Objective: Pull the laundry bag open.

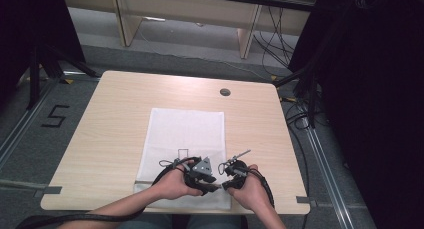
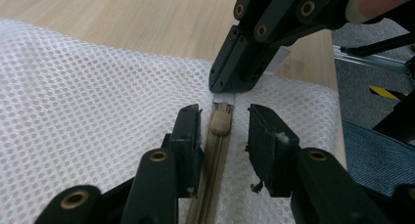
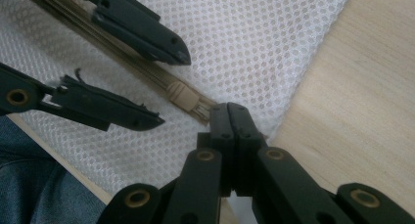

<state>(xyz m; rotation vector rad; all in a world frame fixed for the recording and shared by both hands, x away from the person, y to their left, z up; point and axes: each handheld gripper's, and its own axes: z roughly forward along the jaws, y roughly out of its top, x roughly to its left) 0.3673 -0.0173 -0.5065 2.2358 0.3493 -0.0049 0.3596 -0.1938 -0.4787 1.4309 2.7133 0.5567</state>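
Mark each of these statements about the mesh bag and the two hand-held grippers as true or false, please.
1. The white mesh bag lies flat on the wooden table. True.
2. The left hand-held gripper is clamped on the zipper pull. False: its jaws stand apart on either side of the pull, with a gap showing on each side.
3. The right hand-held gripper has its jaws shut at the end of the zipper. True; whether it pinches the white tab there is not clear.
4. The zipper pull is bright red. False: it is beige, like the zipper tape.
5. The bag hangs in the air between both grippers. False: it rests on the table.
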